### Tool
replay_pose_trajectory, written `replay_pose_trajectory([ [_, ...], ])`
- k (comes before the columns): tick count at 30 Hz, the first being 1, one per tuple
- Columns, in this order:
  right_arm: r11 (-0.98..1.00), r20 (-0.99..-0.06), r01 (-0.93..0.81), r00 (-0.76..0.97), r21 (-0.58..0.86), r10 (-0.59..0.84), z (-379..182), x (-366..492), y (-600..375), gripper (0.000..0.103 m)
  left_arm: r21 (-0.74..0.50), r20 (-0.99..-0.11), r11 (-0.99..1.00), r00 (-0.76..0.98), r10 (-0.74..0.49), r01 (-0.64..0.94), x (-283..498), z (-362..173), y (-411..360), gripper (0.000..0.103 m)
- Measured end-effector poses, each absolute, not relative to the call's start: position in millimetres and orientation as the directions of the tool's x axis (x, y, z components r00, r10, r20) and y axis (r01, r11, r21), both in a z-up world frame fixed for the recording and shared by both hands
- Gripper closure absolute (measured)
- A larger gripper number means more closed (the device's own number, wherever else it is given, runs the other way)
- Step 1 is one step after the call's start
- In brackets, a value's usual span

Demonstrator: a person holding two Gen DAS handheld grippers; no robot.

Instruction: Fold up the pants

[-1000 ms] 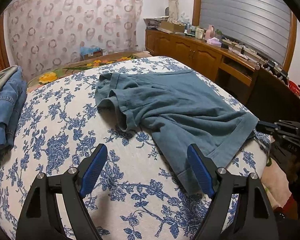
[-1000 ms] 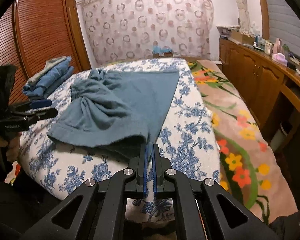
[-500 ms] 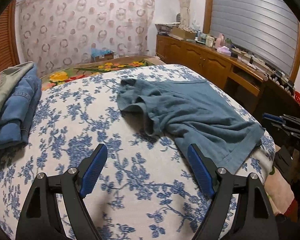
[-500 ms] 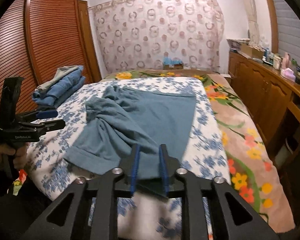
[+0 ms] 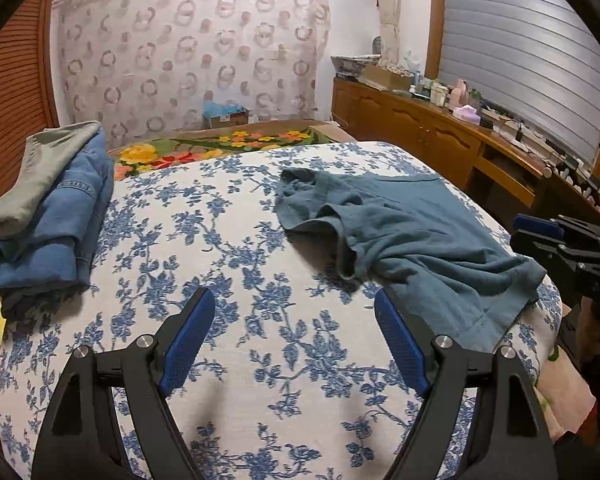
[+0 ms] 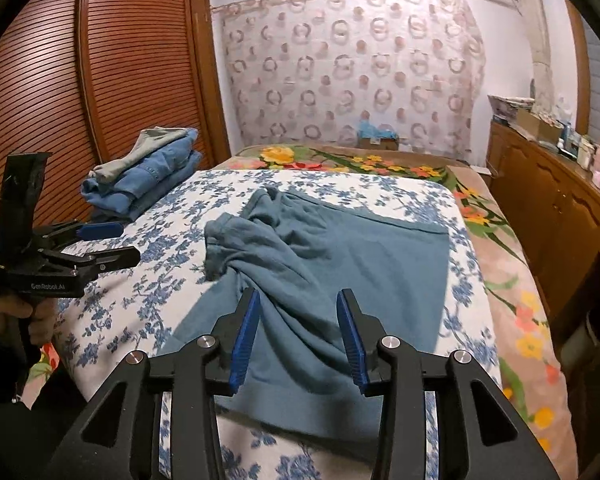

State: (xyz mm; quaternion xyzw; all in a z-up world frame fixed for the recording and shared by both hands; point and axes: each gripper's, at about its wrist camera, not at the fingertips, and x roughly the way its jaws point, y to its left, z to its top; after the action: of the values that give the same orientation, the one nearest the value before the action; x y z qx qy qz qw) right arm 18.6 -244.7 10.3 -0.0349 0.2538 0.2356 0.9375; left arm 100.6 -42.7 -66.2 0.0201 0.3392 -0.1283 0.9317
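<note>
Nearest to us in the right wrist view, our right gripper (image 6: 298, 336) hangs over the near hem of the teal pants (image 6: 332, 272), its blue pads (image 6: 246, 338) parting with cloth showing below and between them but not pinched. The pants lie rumpled on the blue-flowered bedspread (image 6: 412, 196), one leg bunched and twisted toward the left, the flat part stretching to the far right. At the left edge our left gripper (image 6: 112, 242) is held by a hand (image 6: 18, 314) on its handle, and we read "GenRobot.AI" in pale letters on its black body. In its own view, the left gripper (image 5: 294, 344) points down at bare bedspread with fingers (image 5: 186, 338) spread wide and nothing between them, the pants off to its right. Farther back a stack of folded clothes (image 6: 144, 172), denim under grey, sits near the slatted wardrobe (image 6: 100, 72).
</note>
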Motion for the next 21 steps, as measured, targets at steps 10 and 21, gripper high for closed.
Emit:
replay_pose_trajectory([
  [10,0.851,-0.519,-0.525,0.721,0.026,0.46,7.1,51.3,-206.3,0.061,-0.056,-0.641,0.977,0.743,-0.194,0.208,101.5,-71.4,-20.5,0.02],
  [21,0.806,-0.576,-0.592,0.661,-0.008,0.48,-0.3,92.6,-154.3,0.061,-0.071,-0.637,0.983,0.75,-0.177,0.172,99.7,-74.9,-2.7,0.02],
])
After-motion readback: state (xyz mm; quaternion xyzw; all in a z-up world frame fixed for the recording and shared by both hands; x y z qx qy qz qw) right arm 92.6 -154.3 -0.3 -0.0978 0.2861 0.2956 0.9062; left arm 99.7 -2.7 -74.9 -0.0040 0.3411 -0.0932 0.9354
